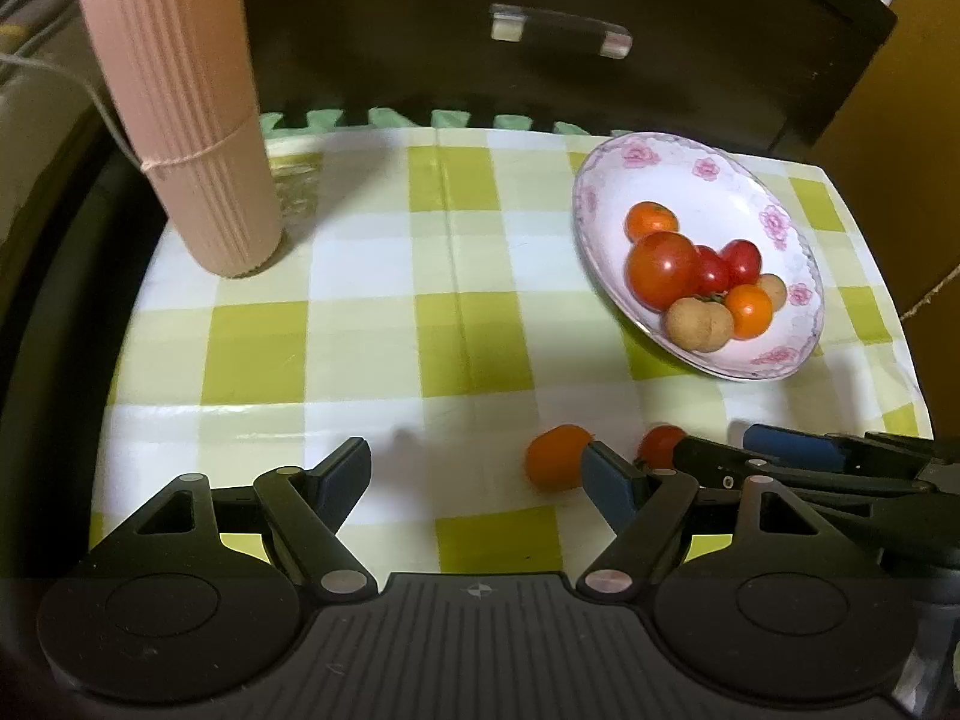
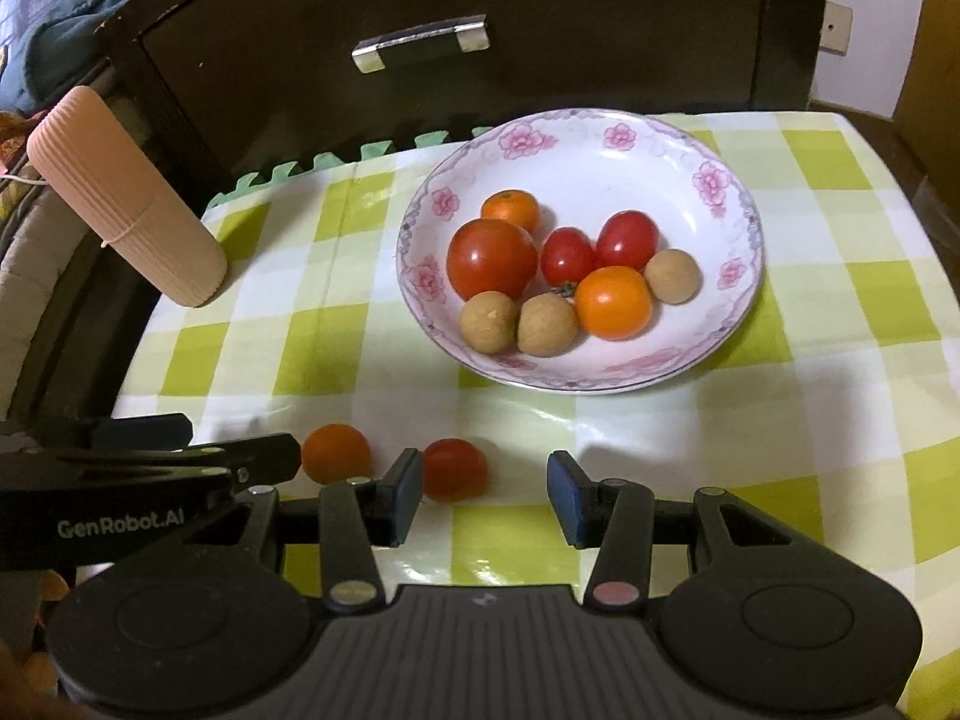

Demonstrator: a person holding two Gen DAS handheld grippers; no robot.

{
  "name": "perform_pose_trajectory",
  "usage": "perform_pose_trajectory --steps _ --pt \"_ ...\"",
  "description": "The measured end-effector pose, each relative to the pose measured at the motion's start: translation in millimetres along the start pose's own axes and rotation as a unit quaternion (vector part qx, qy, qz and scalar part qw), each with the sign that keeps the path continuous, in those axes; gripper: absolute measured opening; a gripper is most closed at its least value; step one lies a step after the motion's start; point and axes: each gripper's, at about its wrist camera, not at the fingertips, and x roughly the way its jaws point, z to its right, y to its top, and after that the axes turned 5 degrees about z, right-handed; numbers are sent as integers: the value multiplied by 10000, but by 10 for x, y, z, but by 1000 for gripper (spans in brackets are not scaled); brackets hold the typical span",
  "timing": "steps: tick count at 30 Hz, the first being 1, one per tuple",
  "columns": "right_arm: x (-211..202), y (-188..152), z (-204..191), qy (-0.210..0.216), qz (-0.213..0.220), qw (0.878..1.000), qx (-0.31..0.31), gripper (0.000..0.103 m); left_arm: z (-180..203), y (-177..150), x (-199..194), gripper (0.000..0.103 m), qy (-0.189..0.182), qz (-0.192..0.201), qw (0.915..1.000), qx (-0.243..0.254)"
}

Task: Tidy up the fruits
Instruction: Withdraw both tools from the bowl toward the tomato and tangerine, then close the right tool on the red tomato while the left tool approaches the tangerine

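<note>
Two fruits are not yet in the white floral-rimmed plate (image 2: 729, 177): a small orange tomato (image 2: 336, 453) and a small red cherry tomato (image 2: 454, 469), both lying on the green-and-white checked worktop (image 2: 780, 420) just in front of you. The plate sits further back and already holds a pile of red and orange tomatoes and three tan round longans (image 2: 489, 321).

Your right gripper (image 2: 483, 489) has its jaws open and empty, with the red cherry tomato just inside the left finger rather than centred. Your left gripper (image 1: 474, 477) is also open and holding nothing; the orange tomato sits beside its right finger.

The step in hand looks like collecting the strays. Shift your right gripper a little to its left so the red tomato sits midway, close gently since it will likely roll or bruise, then lift it over the plate rim
</note>
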Motion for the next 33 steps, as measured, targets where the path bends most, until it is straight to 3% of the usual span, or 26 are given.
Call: perform_pose_trajectory --steps 14,16,18,33 --pt "270 -5 -42 127 -247 9996 -30 41 -38 -11 38 82 108 -85 9999 -99" --pt "258 -7 -61 197 -207 9995 -129 31 -31 -14 49 82 78 -104 9999 -109" --pt "227 -13 -88 158 -153 9995 -241 29 -24 -12 58 82 76 -104 9999 -89" --pt "-5 -107 148 -56 -40 9997 -243 28 248 -37 235 83 -202 -197 9995 159"
